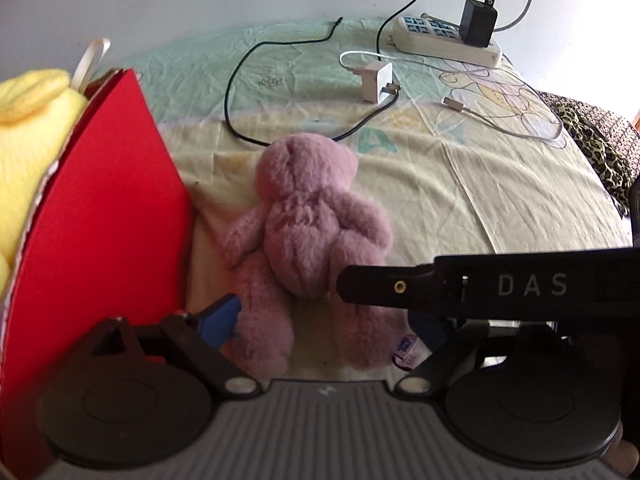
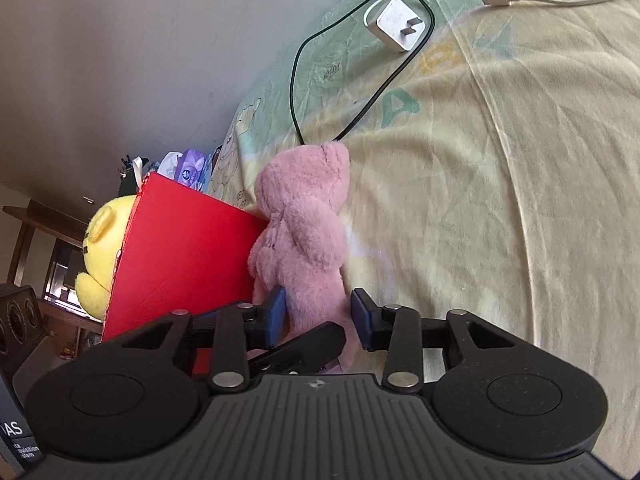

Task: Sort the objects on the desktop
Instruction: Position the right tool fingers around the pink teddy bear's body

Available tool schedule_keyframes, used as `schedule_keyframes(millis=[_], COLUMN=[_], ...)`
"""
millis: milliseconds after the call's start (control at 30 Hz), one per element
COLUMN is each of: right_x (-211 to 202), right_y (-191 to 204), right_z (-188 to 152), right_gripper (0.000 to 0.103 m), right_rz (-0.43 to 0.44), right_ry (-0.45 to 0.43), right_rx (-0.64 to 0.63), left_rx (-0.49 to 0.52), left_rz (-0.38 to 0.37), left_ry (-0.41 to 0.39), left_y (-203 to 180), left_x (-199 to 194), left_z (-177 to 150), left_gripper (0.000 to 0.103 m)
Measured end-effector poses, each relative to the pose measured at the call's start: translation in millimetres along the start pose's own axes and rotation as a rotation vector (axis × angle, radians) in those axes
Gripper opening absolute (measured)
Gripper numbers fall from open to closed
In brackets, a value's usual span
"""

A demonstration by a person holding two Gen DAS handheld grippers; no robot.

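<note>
Right wrist | right gripper [image 2: 318,314] low, tilted, straddling pink bear [image 2: 304,232] | contact unclear

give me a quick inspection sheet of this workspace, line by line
surface: creased pale yellow and green cartoon-print cloth, covering the work area
job's things: fluffy pink plush bear lying on the cloth against the red cardboard box; yellow plush toy inside the box
clutter: purple tissue pack behind the box
grippers: left tongs open around the bear's legs; right tongs open astride the bear's lower body, not closed on it
cables: black cable looping past the bear's head; white plug charger with white cable; white power strip holding a black adapter
surroundings: plain white wall; leopard-print fabric at the right edge
</note>
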State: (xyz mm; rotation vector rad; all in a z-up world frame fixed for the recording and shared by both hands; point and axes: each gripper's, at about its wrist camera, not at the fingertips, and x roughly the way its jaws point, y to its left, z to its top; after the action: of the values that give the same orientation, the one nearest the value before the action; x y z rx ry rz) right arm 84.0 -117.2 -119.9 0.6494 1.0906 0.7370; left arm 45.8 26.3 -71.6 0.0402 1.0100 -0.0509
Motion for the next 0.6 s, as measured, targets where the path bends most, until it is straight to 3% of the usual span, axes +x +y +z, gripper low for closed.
schedule_keyframes(millis=[267,400,500,600], right_x=[-2.6,-19.8,-33.1,-49.0], right_y=[7.9,7.4,6.0,6.6], right_z=[-1.2,-4.0,-8.4,-15.9], right_gripper=[0.031,0.028,0.018,0.017], right_rz=[-0.017,-0.022,-0.047,-0.058], right_ry=[-0.006,-0.025,-0.027,-0.037], right_rx=[-0.046,-0.045,-0.058,-0.074], left_rx=[0.011,0.016,0.053,0.064], left_rz=[-0.030,-0.078,-0.105,-0.167], left_ry=[-0.008,-0.017,-0.017,-0.006], left_y=[-0.7,-8.1,-18.5,-26.2], left_x=[-6.0,-15.6,-21.4,-27.6], left_z=[-0.5,-2.2,-6.0,-10.6], left_gripper=[0.086,0.083,0.083,0.081])
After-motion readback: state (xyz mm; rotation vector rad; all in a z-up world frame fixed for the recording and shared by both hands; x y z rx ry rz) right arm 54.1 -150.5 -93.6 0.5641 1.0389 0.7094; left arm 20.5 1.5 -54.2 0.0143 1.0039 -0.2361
